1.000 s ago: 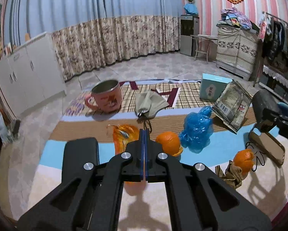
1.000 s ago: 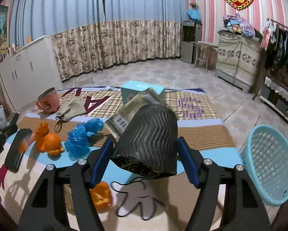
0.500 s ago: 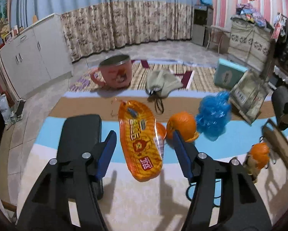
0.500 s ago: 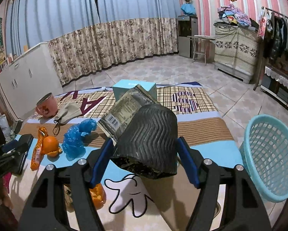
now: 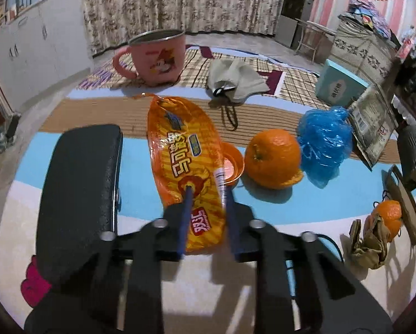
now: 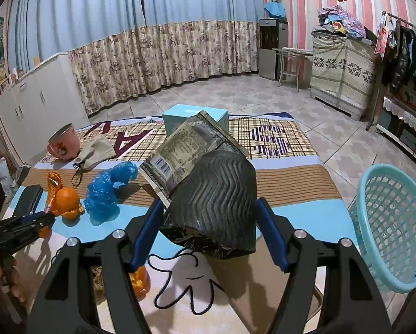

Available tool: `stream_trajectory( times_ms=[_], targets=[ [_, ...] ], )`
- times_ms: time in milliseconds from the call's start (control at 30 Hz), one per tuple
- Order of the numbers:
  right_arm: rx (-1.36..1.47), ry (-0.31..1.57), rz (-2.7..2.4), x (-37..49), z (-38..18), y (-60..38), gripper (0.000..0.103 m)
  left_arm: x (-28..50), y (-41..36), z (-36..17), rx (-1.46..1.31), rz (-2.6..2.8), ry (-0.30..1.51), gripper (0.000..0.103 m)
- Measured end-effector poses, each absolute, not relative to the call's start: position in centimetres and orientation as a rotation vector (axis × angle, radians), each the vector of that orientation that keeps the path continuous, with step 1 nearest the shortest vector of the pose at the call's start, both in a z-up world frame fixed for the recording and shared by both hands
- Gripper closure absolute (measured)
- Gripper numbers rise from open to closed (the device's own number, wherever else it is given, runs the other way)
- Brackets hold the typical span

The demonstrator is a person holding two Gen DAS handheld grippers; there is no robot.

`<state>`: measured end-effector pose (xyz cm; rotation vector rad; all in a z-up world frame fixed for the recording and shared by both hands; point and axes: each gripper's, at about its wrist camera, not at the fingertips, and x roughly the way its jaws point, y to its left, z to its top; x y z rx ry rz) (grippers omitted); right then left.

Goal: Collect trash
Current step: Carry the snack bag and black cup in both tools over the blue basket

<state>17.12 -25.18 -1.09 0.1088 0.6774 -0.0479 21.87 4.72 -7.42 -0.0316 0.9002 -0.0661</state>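
An orange snack wrapper (image 5: 185, 156) lies on the mat. My left gripper (image 5: 206, 192) straddles its near end, jaws narrowed and blurred; contact is unclear. It also shows in the right wrist view (image 6: 27, 222). My right gripper (image 6: 208, 217) is shut on a black ridged cup (image 6: 216, 203) with a snack bag (image 6: 188, 150) stuck in it, held above the mat. A blue plastic bag (image 5: 323, 144), an orange (image 5: 273, 158) and a crumpled brown paper (image 5: 369, 239) lie to the right. A turquoise basket (image 6: 391, 222) stands at the right.
A black case (image 5: 82, 183) lies left of the wrapper. A pink mug (image 5: 156, 53), a beige mask (image 5: 235, 80) and a teal box (image 5: 338, 86) stand further back. A second orange (image 5: 388, 214) sits by the brown paper. The mat (image 5: 135, 111) covers a tiled floor.
My left gripper opened from shut, moved forward and down over the orange wrapper, and its jaws are now narrowing around it. My right gripper keeps holding the cup almost still.
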Motion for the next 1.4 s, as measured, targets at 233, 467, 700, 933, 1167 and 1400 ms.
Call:
stream_trajectory(
  times_ms=[233, 467, 700, 933, 1167, 1400],
  targets=[
    [0.111, 0.673, -0.051, 17.1, -1.1, -25.3, 0.035, 21.0, 4.9, -5.5, -0.011, -0.059, 0.846, 0.1],
    [0.112, 0.646, -0.06, 16.5, -0.4, -25.7, 0.035, 19.5, 4.4, -2.2, 0.01, -0.068, 0.748, 0.101],
    [0.129, 0.602, -0.073, 15.1, 1.3, -26.9, 0.035, 17.0, 1.8, 2.4, 0.037, -0.133, 0.638, 0.101],
    [0.159, 0.559, -0.153, 11.8, 4.1, -32.7, 0.035, 15.1, -4.6, 6.2, 0.121, -0.254, 0.574, 0.101],
    [0.139, 0.545, -0.286, 7.4, 5.1, -40.6, 0.035, 13.0, -13.6, 6.3, 0.163, -0.423, 0.56, 0.101],
    [0.17, 0.566, -0.43, 4.3, 4.2, -48.3, 0.035, 12.0, -23.8, 3.9, 0.198, -0.597, 0.588, 0.101]
  ],
)
